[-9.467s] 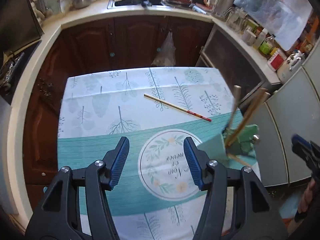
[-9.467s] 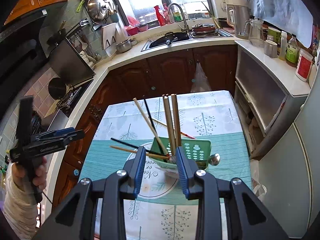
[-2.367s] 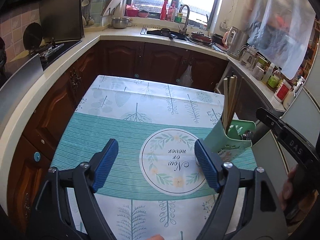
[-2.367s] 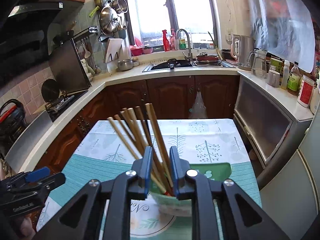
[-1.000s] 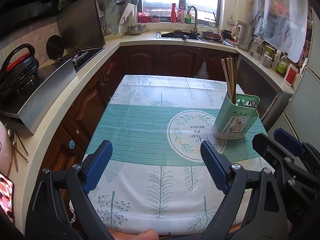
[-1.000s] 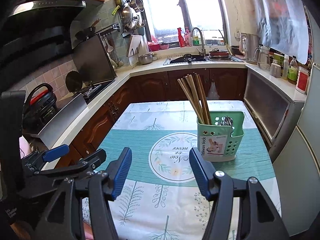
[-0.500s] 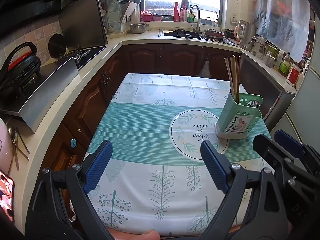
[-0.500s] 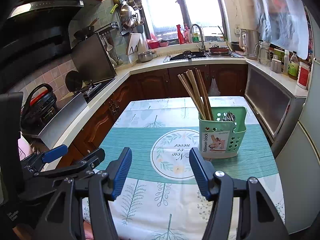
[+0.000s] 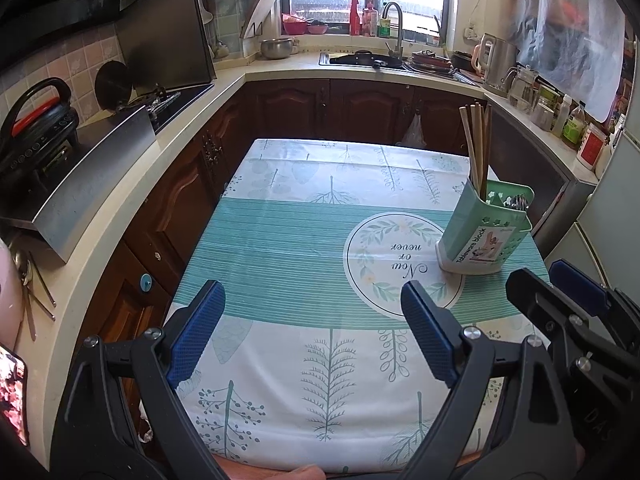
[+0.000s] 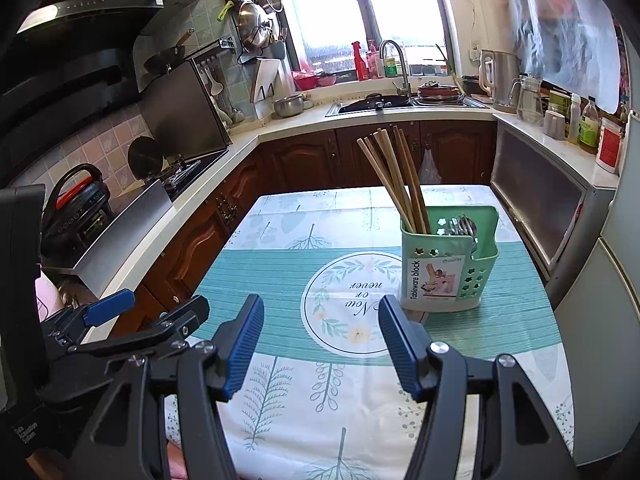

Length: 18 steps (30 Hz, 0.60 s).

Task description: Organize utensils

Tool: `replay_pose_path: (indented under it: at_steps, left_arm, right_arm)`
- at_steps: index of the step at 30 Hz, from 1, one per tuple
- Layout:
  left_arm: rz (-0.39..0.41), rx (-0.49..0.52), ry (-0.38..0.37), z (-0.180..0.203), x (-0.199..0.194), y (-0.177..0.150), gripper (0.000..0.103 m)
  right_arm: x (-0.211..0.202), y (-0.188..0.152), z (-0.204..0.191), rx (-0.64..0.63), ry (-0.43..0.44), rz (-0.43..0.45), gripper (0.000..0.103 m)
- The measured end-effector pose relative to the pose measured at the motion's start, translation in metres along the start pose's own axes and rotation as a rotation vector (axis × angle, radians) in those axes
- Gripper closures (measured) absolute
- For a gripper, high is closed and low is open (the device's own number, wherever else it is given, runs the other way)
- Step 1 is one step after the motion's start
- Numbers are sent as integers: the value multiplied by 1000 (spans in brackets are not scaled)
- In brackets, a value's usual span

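Observation:
A green utensil holder [image 9: 486, 232] [image 10: 448, 264] stands upright on the right part of the table. Several wooden chopsticks [image 9: 476, 148] [image 10: 396, 176] stick up from its left compartment, and metal spoons [image 10: 464, 228] lie in the right one. My left gripper [image 9: 314, 332] hangs open over the near half of the table, with nothing between its blue pads. My right gripper [image 10: 320, 344] is open too, empty, well short of the holder. Each gripper shows at the edge of the other's view.
The table carries a teal and white cloth [image 9: 288, 240] with a round emblem. Dark wood cabinets and a cream counter [image 9: 180, 120] wrap around it. A stove sits at left, a sink [image 9: 360, 58] at the back, bottles and a kettle at right.
Over the last second both grippers stayed open and hardly moved. Earlier the right gripper was shut around the chopsticks in the holder; it has let go and drawn back.

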<state>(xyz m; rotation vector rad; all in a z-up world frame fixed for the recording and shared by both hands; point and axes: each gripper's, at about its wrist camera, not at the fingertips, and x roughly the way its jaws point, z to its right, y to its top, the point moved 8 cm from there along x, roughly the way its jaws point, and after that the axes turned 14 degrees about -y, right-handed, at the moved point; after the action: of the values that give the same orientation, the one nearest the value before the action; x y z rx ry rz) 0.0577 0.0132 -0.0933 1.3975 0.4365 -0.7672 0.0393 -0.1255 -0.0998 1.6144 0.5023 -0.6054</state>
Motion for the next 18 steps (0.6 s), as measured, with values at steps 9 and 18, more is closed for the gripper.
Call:
replay_pose_path:
  at_steps: [9, 18]
  left_arm:
    - [-17, 1, 6, -5, 8, 1, 15]
    - [-23, -16, 16, -18, 14, 0, 15]
  right_arm:
    - [7, 1, -6, -6, -9, -19, 43]
    - [14, 3, -16, -21, -9, -39, 43]
